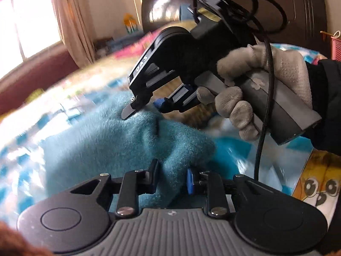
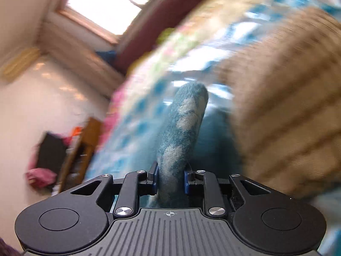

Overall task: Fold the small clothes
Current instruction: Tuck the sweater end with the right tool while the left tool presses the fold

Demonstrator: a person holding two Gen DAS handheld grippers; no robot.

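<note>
A fuzzy teal garment [image 1: 102, 145] lies on a patterned blue bedspread [image 1: 21, 160]. My left gripper [image 1: 172, 177] is shut on a bunched fold of it at the near edge. My right gripper [image 1: 142, 111], held in a grey-gloved hand [image 1: 255, 81], pinches the garment's far part. In the right wrist view my right gripper [image 2: 170, 177] is shut on a teal ridge of cloth with pale patches [image 2: 181, 132] that stands up between the fingers.
A tan ribbed knit item [image 2: 287, 117] lies close on the right of the right gripper. A black cable [image 1: 264, 106] hangs from the right gripper. A dark red bed frame [image 1: 38, 74], curtain and window are behind. A wooden stand [image 2: 78, 149] is on the floor.
</note>
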